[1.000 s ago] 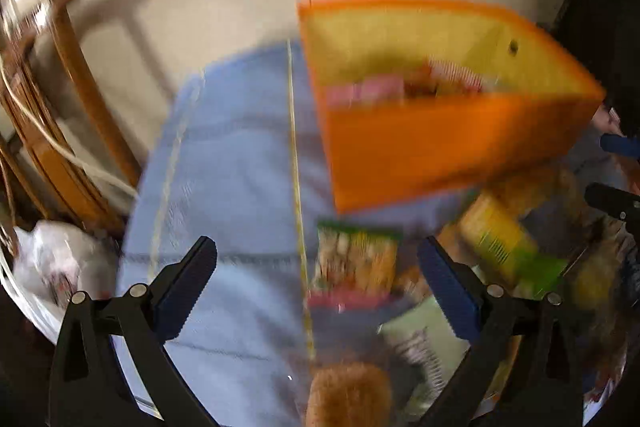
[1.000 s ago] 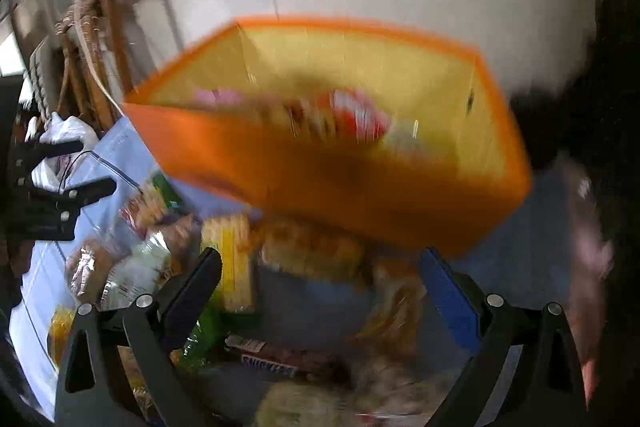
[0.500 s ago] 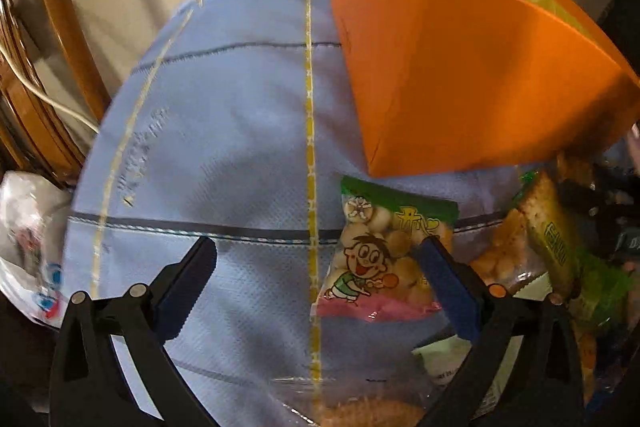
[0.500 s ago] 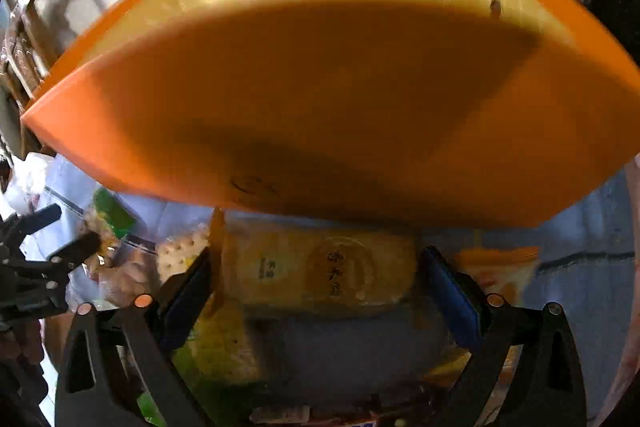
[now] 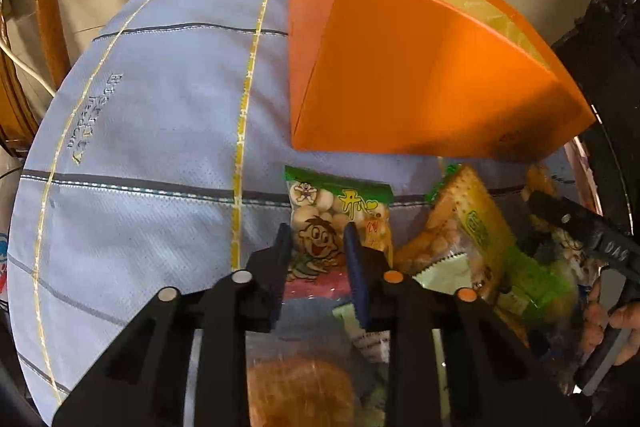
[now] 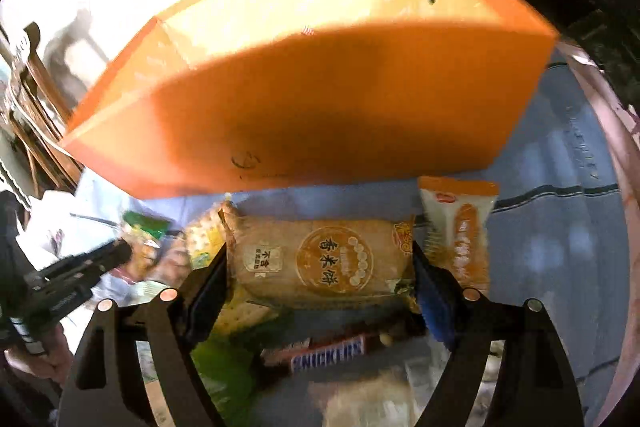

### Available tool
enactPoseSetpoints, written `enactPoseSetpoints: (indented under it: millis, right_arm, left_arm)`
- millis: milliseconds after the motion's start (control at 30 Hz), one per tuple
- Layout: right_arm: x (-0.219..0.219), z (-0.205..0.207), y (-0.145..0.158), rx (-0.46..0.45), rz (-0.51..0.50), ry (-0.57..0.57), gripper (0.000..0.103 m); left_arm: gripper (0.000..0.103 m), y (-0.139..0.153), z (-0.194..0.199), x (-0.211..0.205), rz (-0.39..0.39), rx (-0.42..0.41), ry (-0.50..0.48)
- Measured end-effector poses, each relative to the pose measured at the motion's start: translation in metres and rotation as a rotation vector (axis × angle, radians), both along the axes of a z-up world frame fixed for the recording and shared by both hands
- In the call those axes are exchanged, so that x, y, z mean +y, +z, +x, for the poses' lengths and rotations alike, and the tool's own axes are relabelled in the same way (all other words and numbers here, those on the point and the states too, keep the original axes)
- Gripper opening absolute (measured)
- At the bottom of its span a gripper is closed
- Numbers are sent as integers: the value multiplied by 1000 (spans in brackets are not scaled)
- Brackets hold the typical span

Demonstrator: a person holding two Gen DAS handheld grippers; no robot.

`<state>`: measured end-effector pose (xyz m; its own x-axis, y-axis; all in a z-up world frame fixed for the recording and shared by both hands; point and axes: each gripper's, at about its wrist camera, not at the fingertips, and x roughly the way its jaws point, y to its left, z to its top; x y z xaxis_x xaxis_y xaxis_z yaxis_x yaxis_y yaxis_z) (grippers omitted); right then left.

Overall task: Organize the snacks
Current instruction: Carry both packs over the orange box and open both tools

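A tall orange box (image 5: pixel 420 75) with a yellow lining stands on the blue tablecloth (image 5: pixel 140 147), and loose snacks lie in front of it. My left gripper (image 5: pixel 318 239) is closing. Its pads pinch a green-topped biscuit bag with a cartoon face (image 5: pixel 320 203) from above. In the right wrist view the orange box (image 6: pixel 320 99) fills the top. Below it my right gripper (image 6: pixel 320 259) is closing along the length of a tan rice cracker pack (image 6: pixel 320 259), with one pad at each end.
A Snickers bar (image 6: pixel 328 349) lies under the rice cracker pack, and an orange-and-white wrapped snack (image 6: pixel 460 227) lies to its right. A green-and-yellow cracker packet (image 5: pixel 472 227) is right of the cartoon bag. A wooden chair (image 5: pixel 44 27) stands beyond the table's left edge.
Both grippers sank toward the snacks. The left jaws went from wide open to narrow on the cartoon bag. The right jaws drew in onto the rice cracker pack.
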<state>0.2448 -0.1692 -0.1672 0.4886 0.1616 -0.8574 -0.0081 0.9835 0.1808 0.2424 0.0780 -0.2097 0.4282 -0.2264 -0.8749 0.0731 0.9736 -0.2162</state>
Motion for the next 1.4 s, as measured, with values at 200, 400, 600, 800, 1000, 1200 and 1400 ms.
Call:
enactPoseSetpoints:
  millis: [200, 400, 600, 800, 1000, 1200, 1400]
  right_arm:
    - [-13, -7, 32, -79, 6, -10, 83]
    - [-17, -9, 33, -101, 32, 2, 83]
    - [-14, -16, 30, -95, 31, 5, 83]
    - [-23, -25, 49, -140, 70, -12, 83]
    - [-31, -28, 86, -230, 75, -22, 83]
    - [-27, 7, 152, -385, 11, -5, 83]
    - [-29, 62, 175, -419, -38, -54, 98]
  left_arm:
    - [30, 4, -1, 5, -31, -6, -3]
    - [99, -8, 0, -28, 47, -36, -76]
    - [52, -4, 8, -32, 158, -36, -68]
    - [50, 16, -10, -19, 117, -31, -22]
    - [50, 87, -20, -14, 80, -185, -2]
    - [50, 184, 19, -49, 118, -378, -26]
    - [72, 220, 65, -66, 130, -452, -14]
